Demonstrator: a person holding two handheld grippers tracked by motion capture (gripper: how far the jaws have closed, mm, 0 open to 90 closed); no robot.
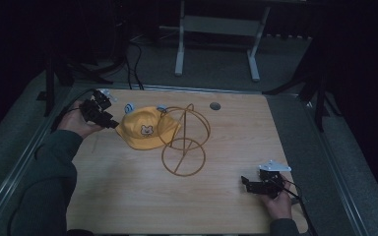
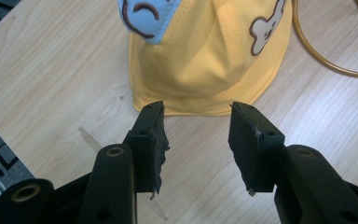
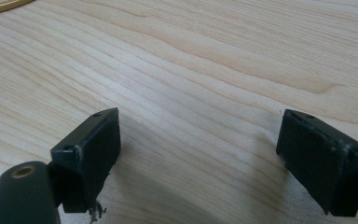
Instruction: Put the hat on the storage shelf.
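A yellow child's cap [image 1: 145, 129] with a bear face and blue ears lies on the wooden table [image 1: 128, 196], leaning against a gold wire stand [image 1: 184, 140]. My left gripper [image 1: 114, 125] sits at the cap's left rim; in the left gripper view its jaws stand apart, open, just short of the cap's brim [image 2: 196, 109], with bare wood between them [image 2: 196, 135]. My right gripper [image 1: 244, 183] rests low near the table's front right, open wide over bare wood [image 3: 198, 154], nothing between its fingers.
A round grommet hole [image 1: 215, 105] sits near the table's far edge. Metal rails [image 1: 295, 93] border the table, with carpet beyond. A white frame's legs [image 1: 179, 54] and cables [image 1: 135, 69] stand on the floor behind. A gold ring edge [image 3: 2, 5] shows far off.
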